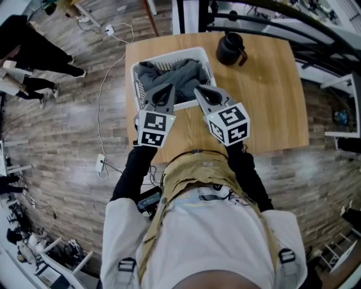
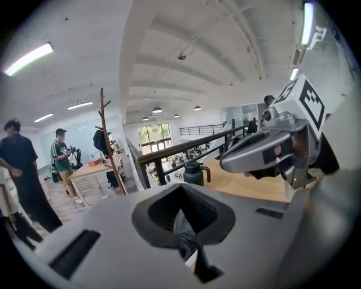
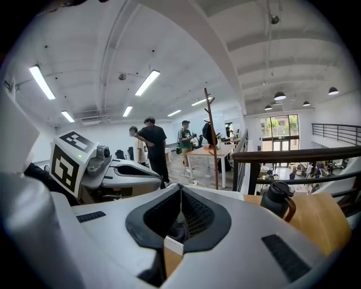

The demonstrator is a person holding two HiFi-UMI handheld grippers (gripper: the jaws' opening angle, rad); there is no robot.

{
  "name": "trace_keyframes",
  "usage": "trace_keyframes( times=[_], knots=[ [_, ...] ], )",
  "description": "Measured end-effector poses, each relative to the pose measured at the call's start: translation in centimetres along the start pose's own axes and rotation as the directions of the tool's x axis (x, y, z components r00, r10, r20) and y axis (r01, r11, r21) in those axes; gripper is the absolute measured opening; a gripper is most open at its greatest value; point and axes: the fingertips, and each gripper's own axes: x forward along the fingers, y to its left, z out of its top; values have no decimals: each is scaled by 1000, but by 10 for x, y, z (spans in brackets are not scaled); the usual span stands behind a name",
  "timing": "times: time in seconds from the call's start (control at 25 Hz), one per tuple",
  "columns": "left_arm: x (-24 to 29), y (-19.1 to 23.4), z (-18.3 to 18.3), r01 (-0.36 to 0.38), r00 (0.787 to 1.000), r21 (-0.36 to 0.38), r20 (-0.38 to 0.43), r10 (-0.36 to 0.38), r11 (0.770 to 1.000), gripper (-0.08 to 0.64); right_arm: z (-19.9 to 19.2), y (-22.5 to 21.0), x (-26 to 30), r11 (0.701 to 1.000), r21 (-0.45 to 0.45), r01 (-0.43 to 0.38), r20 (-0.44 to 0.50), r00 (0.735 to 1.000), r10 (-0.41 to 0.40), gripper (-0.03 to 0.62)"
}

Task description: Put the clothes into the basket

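Observation:
A white basket (image 1: 137,79) stands on the wooden table (image 1: 265,101), filled with dark grey clothes (image 1: 180,76). Both grippers hover side by side over the basket's near rim, tilted upward. My left gripper (image 1: 169,87) is shut, its tips meeting over the clothes; in the left gripper view (image 2: 180,189) only a strip of the grey cloth (image 2: 186,237) shows below through the gap behind the tips. My right gripper (image 1: 198,90) is shut too (image 3: 180,187), with cloth (image 3: 176,228) and a bit of white rim visible under it. Neither holds anything that I can see.
A black jug (image 1: 230,49) stands on the table behind the basket, to the right. A dark railing (image 1: 271,17) runs past the far right corner. People stand on the wooden floor at the left (image 1: 34,51). A cable and power strip (image 1: 101,163) lie beside the table.

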Motion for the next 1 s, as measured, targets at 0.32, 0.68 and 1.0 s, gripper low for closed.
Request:
trace_keyframes(
  times=[0.32, 0.68, 1.0],
  knots=[
    [-38, -2, 30, -48, 991, -108, 116, 61, 993, 0, 18, 17, -9, 999, -41, -7, 67, 998, 10, 21],
    [-86, 1, 56, -101, 967, -256, 204, 155, 962, -2, 56, 38, -36, 994, -103, 30, 185, 983, -11, 21],
    [-115, -10, 70, -106, 951, -298, 249, 185, 949, 0, 69, 56, -54, 995, -96, 31, 253, 967, -6, 20]
  ],
)
